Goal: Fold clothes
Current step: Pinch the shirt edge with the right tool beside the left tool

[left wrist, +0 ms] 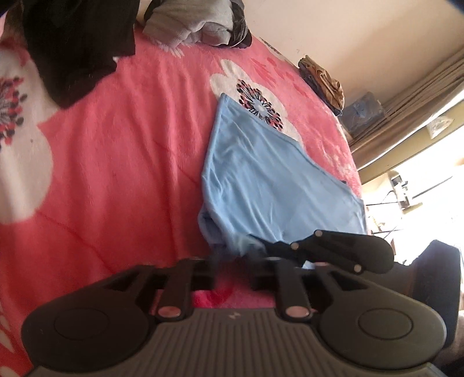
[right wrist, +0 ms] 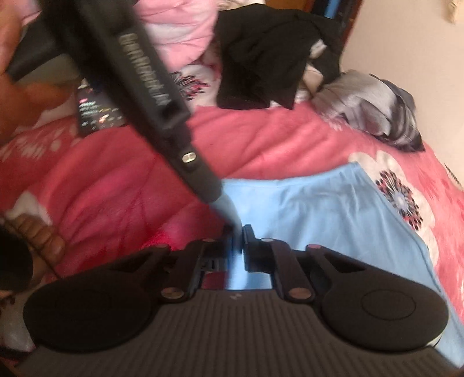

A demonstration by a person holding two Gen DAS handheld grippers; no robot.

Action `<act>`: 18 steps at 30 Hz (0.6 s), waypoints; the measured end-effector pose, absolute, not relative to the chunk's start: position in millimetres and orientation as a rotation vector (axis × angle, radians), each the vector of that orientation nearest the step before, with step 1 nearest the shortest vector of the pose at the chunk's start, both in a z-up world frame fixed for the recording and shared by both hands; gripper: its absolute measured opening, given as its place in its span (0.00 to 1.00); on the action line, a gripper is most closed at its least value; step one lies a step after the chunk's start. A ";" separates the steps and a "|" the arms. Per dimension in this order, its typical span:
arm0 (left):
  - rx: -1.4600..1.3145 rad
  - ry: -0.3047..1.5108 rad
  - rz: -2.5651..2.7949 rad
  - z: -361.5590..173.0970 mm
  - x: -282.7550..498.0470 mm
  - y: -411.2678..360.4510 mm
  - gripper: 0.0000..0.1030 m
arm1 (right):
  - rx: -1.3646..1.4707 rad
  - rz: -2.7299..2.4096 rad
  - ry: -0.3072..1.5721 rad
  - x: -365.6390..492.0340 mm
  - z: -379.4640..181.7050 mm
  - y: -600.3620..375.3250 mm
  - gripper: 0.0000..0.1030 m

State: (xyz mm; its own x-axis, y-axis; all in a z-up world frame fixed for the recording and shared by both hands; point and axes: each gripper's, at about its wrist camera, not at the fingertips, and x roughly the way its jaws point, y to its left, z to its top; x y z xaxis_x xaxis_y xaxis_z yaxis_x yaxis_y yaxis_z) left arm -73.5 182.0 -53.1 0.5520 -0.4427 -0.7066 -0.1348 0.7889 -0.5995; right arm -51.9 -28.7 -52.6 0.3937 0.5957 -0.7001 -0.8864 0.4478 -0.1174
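A bed under a pink flowered blanket (left wrist: 121,150) carries a light blue garment (left wrist: 261,179) spread flat near its right edge. A black garment (left wrist: 78,49) and a grey pile (left wrist: 191,23) lie well apart at the far end. The right gripper (right wrist: 236,232) has its fingers closed on the blue garment's near edge. The left gripper (left wrist: 232,261) sits at the same edge; its grip cannot be told.

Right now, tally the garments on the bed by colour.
Light blue garment: 1
Black garment: 1
Grey garment pile: 1, piece count unclear
Total: 3, on the pink blanket
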 end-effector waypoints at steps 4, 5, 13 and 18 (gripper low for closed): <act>-0.753 0.983 -0.216 -63.1 -74.7 188.5 0.58 | -0.540 0.984 0.622 -52.8 -57.4 -22.2 0.03; -0.791 0.985 -0.218 -67.3 -73.9 191.0 0.62 | -0.544 0.981 0.618 -53.1 -58.6 -20.6 0.03; -1.153 0.991 -0.206 -109.6 -54.1 212.5 0.64 | -0.527 0.995 0.630 -57.3 -58.6 -17.6 0.03; -1.119 1.061 -0.218 -118.8 -31.1 204.6 0.45 | -0.501 1.016 0.637 -56.5 -55.6 -20.8 0.03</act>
